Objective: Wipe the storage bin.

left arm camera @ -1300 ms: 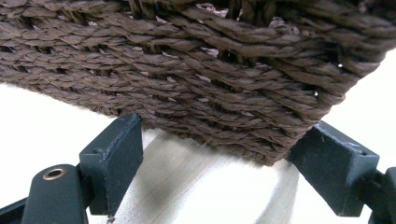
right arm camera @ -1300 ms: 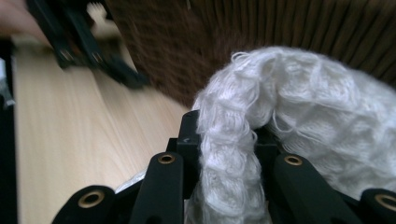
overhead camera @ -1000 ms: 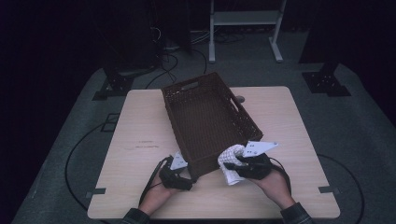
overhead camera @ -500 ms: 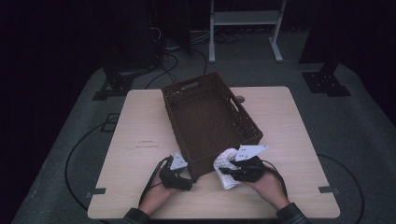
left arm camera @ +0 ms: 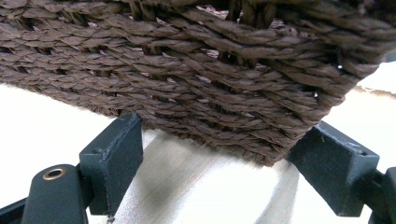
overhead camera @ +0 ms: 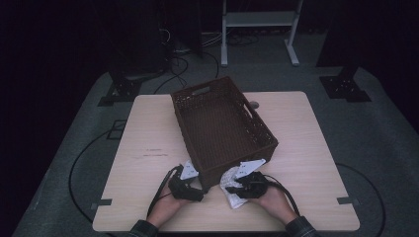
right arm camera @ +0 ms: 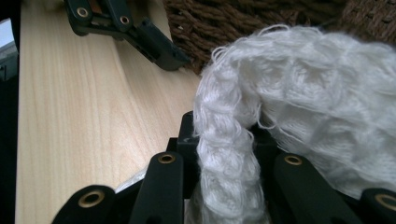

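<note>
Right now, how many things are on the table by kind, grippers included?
Basket: 1
Cloth: 1
Grippers: 2, left and right
Total: 4

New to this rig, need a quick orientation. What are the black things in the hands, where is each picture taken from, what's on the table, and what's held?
A person works at a wooden table with a hand-held two-jaw gripper in each hand; there is no robot arm. The high view looks down from above the person. The other two pictures come from cameras riding on each gripper.

A dark woven basket stands on the table. The left gripper is open, its jaws spread below the basket's near corner. The right gripper is shut on a white knitted cloth right beside the basket.
</note>
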Tool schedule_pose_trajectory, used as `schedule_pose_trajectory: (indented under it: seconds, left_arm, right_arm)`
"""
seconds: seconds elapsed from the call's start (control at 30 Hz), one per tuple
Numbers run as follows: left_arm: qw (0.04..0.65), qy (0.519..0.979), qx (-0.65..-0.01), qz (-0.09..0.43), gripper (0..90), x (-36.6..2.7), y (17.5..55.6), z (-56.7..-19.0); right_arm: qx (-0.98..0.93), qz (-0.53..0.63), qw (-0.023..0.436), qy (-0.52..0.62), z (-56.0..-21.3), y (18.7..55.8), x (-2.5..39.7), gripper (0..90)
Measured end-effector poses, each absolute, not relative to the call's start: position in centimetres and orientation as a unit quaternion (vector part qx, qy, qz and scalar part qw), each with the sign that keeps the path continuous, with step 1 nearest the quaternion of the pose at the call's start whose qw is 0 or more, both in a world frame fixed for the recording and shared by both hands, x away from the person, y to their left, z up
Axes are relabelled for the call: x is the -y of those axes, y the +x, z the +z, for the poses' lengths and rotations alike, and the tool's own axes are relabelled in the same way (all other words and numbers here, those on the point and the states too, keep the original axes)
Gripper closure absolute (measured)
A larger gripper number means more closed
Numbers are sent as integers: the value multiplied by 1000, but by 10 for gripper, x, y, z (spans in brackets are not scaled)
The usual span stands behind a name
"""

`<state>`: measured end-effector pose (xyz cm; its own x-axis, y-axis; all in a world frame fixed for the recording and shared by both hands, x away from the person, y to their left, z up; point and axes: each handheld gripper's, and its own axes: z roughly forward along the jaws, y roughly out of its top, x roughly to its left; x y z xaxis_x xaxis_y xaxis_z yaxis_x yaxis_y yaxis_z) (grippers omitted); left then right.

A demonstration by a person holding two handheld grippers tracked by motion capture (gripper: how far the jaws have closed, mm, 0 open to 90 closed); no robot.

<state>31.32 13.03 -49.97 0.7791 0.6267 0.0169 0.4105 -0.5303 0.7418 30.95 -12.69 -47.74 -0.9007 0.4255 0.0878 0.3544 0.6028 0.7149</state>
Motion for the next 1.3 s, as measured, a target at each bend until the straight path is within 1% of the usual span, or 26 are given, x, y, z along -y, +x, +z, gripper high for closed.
schedule_pose_trajectory:
  seconds: [0.1,0.27,0.43,0.6,0.7,0.93,1.1,1.3]
  left_arm:
    - [380,863,-300,142,176,-130,313,-500]
    - [380,863,-300,142,176,-130,313,-500]
    - [378,865,-298,142,176,-131,313,-499]
    - [378,865,-298,142,176,-131,313,-499]
    - [380,864,-300,142,176,-130,313,-500]
    - [378,865,-298,142,176,-131,314,-499]
    - [378,865,-298,142,176,-131,314,-499]
    - [380,863,-300,142,176,-130,313,-500]
  right_arm:
    - [-889,401,50,213,-470,307,128,722]
    - [-874,438,54,203,-447,302,128,722]
    - [-870,452,56,190,-437,299,125,722]
    - [-857,482,60,171,-419,294,119,722]
    - [-857,483,58,168,-417,293,116,722]
    - [-867,468,45,167,-432,296,107,722]
    - [-882,438,32,172,-452,300,101,723]
    - [-893,411,29,178,-470,303,97,724]
